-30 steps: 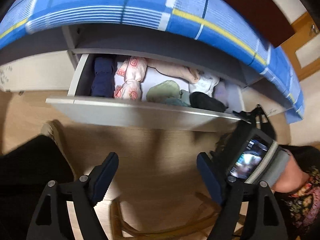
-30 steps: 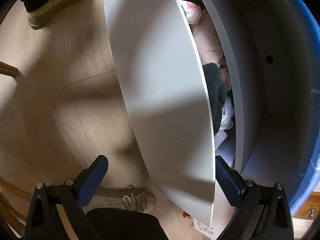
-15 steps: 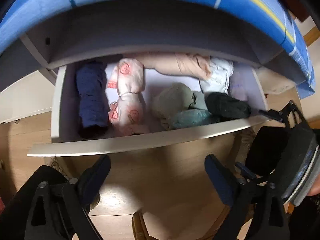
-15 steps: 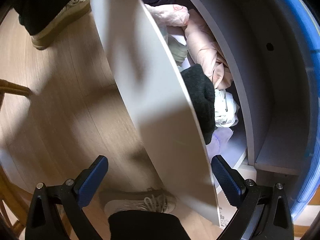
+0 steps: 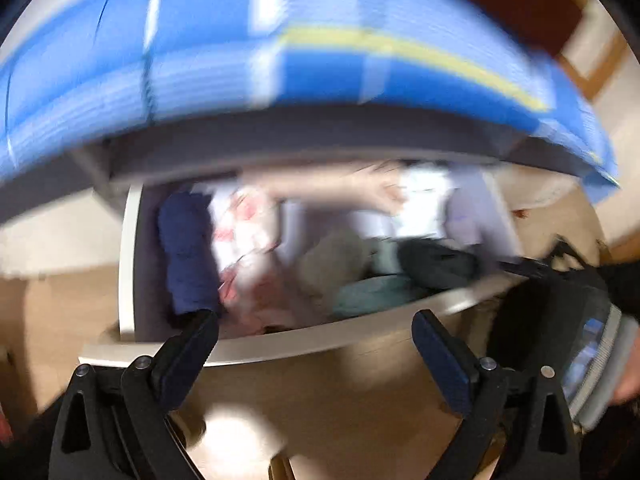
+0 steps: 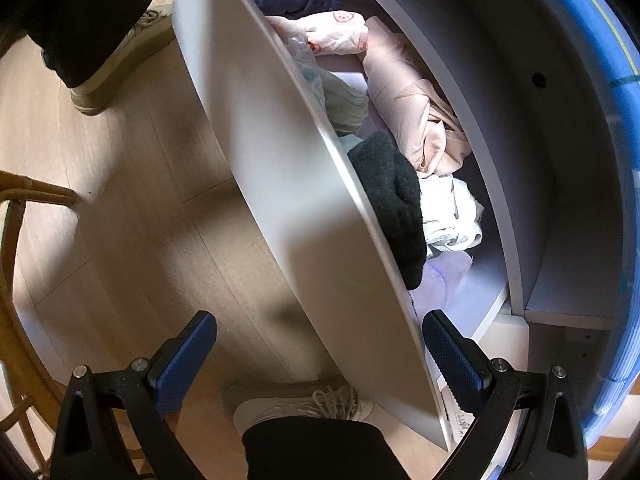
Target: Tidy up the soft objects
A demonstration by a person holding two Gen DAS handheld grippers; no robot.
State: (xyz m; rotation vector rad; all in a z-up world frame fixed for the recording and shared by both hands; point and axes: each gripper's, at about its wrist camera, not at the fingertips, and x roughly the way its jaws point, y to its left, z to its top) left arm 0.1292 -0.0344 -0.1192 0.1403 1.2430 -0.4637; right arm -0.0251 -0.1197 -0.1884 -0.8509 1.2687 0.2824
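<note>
An open white drawer (image 5: 127, 248) under the bed holds rolled and loose clothes. In the blurred left wrist view I make out a navy roll (image 5: 186, 256), a pink patterned piece (image 5: 248, 248), a beige bundle (image 5: 332, 258), a teal one (image 5: 372, 294) and a black one (image 5: 436, 264). My left gripper (image 5: 316, 332) hangs open over the drawer's front edge, empty. The right gripper (image 6: 320, 344) is open too, above the drawer front (image 6: 288, 184), touching nothing. Beyond that panel lie the black bundle (image 6: 392, 196), a peach garment (image 6: 416, 120), a white cloth (image 6: 452, 216) and a lavender piece (image 6: 440, 280).
Blue plaid bedding (image 5: 280, 60) overhangs the drawer recess. A person's shoes (image 6: 296, 404) and black trouser legs stand on the wooden floor (image 6: 120, 200) close to the drawer front. A rattan chair (image 6: 12, 240) curves along the left edge.
The left gripper has come forward and over the drawer, and its jaws have spread wider. The right view has rolled a little, showing more of the drawer's inside.
</note>
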